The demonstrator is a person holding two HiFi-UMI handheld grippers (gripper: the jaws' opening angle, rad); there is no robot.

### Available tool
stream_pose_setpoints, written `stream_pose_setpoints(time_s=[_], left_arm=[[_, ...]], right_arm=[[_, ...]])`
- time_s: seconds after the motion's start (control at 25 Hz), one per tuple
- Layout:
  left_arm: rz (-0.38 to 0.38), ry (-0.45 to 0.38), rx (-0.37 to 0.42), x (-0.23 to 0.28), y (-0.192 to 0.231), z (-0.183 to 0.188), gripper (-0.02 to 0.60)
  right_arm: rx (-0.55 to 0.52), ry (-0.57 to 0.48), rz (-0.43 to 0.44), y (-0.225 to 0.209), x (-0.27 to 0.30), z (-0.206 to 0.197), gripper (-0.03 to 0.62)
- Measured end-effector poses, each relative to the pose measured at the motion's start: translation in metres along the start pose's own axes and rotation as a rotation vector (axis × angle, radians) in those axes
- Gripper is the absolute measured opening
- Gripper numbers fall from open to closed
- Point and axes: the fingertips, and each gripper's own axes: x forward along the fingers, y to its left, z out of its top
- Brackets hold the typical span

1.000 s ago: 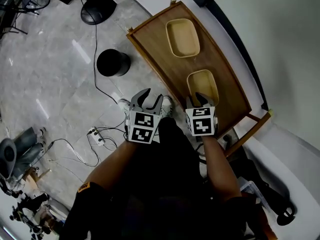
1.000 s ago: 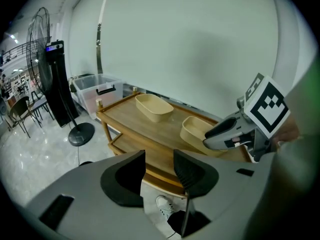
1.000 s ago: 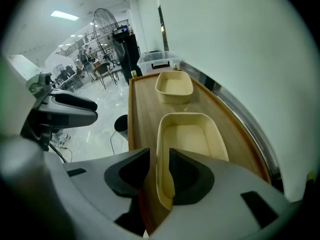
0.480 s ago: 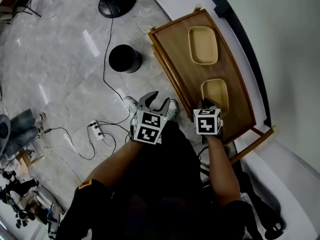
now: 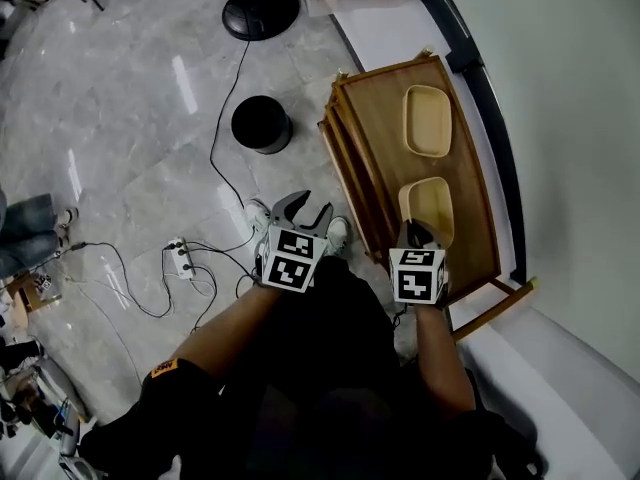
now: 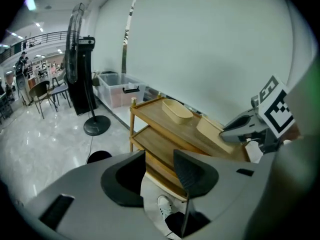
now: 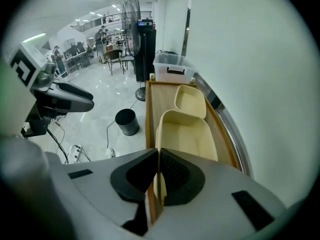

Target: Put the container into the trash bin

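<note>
**Op:** Closing the right gripper's [image 7: 156, 164] fingers on the near container [image 7: 187, 134] now. Its thin near rim is between the pads, at my end of the wooden shelf's [image 5: 372, 173] top tier.

**Spotter:** And the left?

**Op:** The left gripper's [image 6: 159, 169] fingers are spread with nothing between them, out over the floor.

**Spotter:** Which step is this?

**Op:** The grasp, I'd say. Next I have to lift it clear of the shelf's raised edge, then swing it left to the trash bin [image 5: 262, 124], which is well apart on the floor. That rim could slip.
</note>
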Motion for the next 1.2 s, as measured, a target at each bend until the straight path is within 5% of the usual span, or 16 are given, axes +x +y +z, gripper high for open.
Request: stream_pose_setpoints(time_s=[0.48, 0.84, 1.2], left_arm=[[0.162, -0.109, -0.173, -0.072, 0.091, -0.023, 0.175], [0.266, -0.115, -0.306, -0.117, 0.168, -0.068, 0.175], [0.284, -0.137, -0.366, -0.129, 0.248, -0.089, 0.175]], right_arm=[[-0.249, -0.198, 0.168, 0.128, -0.034, 0.125, 0.032], [-0.399, -0.191, 0.285, 0.227, -0.023, 0.158, 0.032], [-0.497, -0.173, 0.300, 0.295, 0.008, 0.199, 0.032]])
